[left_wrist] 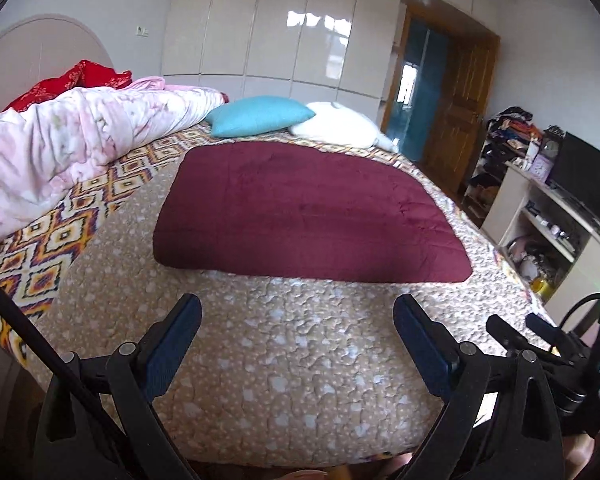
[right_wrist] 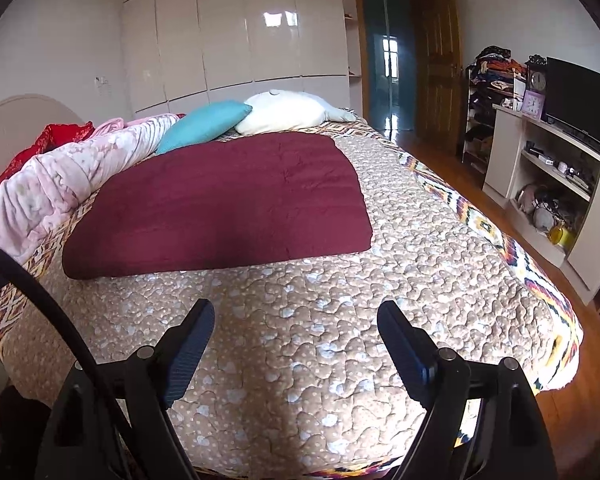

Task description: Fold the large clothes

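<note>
Hovering above the near end of the bed (right_wrist: 440, 240), both tools empty: left gripper (left_wrist: 298, 340) with fingers (left_wrist: 176, 344) spread wide, nothing between them but the quilted bedcover (left_wrist: 260, 360) below; right gripper (right_wrist: 296, 344) likewise wide apart, holding nothing. Lying flat in the middle of the bed, the maroon blanket (left_wrist: 308, 216), already a neat rectangle with its near edge facing the grippers, its far edge near the teal pillow (left_wrist: 260, 114) and the white pillow (left_wrist: 344, 124), its left side beside the pink duvet (left_wrist: 68, 140) bunched along the bed's edge.

Judged from this layout: another fold probably due, or the piece nearly finished. For a clean fold, best to reach in together, one gripper to each near corner, left to left and right to right. Worth pinching all layers of the maroon blanket at once, not just the top one, and not the bedcover beneath, since the plush cloth sits flush on it. Better to slide the lower finger under the edge, close firmly, lift both corners level, carry them forward to meet the far edge, then lower evenly. Keep clear of the duvet on the left side. Uneven height or pace likely to skew the fold or drag the whole piece.
</note>
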`<state>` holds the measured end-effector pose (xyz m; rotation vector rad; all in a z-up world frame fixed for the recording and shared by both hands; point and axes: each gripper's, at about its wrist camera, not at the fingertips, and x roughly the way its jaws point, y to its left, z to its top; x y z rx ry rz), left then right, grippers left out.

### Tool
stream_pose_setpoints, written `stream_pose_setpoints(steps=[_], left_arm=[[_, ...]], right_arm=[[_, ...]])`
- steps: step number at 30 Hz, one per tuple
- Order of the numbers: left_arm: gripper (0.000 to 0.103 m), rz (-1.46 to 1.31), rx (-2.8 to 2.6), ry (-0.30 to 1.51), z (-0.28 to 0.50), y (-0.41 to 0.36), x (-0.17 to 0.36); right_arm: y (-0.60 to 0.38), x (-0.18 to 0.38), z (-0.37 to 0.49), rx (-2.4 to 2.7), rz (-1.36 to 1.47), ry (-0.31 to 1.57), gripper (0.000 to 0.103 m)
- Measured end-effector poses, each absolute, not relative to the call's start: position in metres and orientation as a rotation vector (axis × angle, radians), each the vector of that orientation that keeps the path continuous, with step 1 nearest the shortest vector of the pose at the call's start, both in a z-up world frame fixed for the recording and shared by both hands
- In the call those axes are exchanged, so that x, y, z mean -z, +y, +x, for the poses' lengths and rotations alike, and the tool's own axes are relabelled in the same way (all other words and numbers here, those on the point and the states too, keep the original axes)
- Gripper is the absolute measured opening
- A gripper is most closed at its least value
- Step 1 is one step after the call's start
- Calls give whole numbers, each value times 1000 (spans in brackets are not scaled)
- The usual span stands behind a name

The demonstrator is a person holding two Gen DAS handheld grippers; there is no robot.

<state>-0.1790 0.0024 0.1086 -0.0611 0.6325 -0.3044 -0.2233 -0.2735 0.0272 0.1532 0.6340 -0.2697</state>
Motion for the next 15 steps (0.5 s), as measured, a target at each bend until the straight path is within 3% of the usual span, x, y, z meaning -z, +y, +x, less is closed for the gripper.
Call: stream_pose_setpoints(steps=[15], left_arm=[[96, 35, 174, 795, -161, -1, -61]], right_arm=[[-239, 1, -203, 268, 14, 754, 89]])
